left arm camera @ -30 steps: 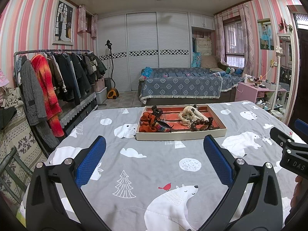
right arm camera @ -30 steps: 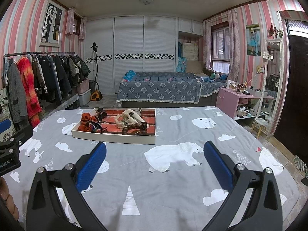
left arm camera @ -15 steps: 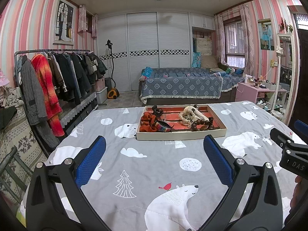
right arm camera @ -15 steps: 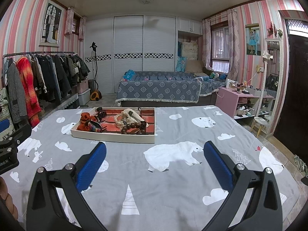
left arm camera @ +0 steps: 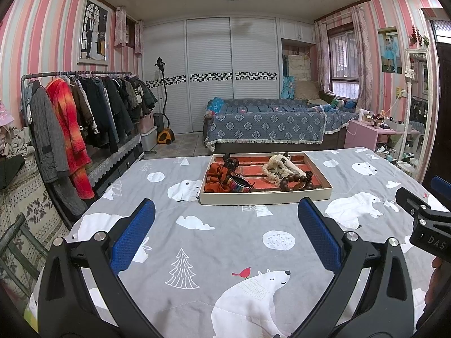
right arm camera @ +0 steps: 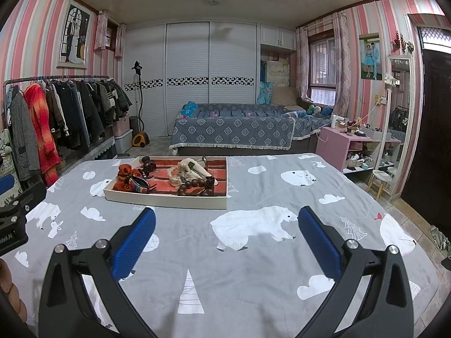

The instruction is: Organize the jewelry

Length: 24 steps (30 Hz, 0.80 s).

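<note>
A shallow white tray [left arm camera: 265, 198] [right arm camera: 166, 200] with a red lining rests on the grey polar-bear cloth. Inside lie an orange scrunchie [left arm camera: 215, 174] [right arm camera: 125, 172], a striped bangle [left arm camera: 239, 183] [right arm camera: 138, 183], a dark clip [left arm camera: 230, 161], a cream beaded piece [left arm camera: 277, 166] [right arm camera: 187, 170] and a string of dark wooden beads [left arm camera: 296, 181] [right arm camera: 196, 185]. My left gripper [left arm camera: 225, 222] hovers open and empty, short of the tray's near rim. My right gripper [right arm camera: 225, 225] is open and empty too, with the tray ahead to its left.
The cloth-covered table [left arm camera: 197, 253] stretches wide around the tray. A clothes rack [left arm camera: 79, 112] stands at the left, a blue-covered bed [left arm camera: 267, 124] behind, a pink side table [right arm camera: 346, 143] and a mirror at the right. The other gripper shows at each view's edge.
</note>
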Each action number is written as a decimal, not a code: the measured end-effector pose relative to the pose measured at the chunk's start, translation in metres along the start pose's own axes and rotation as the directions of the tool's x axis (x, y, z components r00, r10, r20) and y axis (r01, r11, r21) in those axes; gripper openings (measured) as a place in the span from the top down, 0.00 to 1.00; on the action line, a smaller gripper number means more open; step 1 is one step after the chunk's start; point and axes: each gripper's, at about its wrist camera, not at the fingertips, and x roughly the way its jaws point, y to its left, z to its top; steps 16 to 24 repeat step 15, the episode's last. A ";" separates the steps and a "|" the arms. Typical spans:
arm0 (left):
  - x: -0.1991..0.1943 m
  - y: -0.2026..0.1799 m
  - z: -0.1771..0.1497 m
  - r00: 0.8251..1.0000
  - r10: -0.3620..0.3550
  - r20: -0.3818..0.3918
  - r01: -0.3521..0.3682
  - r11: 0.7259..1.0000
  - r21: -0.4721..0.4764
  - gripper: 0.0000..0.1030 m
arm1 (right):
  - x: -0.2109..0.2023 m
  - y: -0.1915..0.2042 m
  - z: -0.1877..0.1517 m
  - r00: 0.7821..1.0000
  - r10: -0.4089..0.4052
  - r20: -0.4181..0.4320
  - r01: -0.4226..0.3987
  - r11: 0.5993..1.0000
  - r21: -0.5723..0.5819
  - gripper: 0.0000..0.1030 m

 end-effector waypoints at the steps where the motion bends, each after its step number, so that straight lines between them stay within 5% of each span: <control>1: 0.000 0.000 0.000 1.000 0.000 0.000 0.000 1.000 0.000 0.05 | 0.000 0.000 0.000 1.000 0.000 -0.001 0.000 1.000 0.000 0.04; 24: 0.001 0.001 -0.001 1.000 -0.006 -0.007 0.006 1.000 -0.001 0.05 | 0.000 0.000 0.000 1.000 -0.007 0.002 0.007 1.000 -0.005 0.04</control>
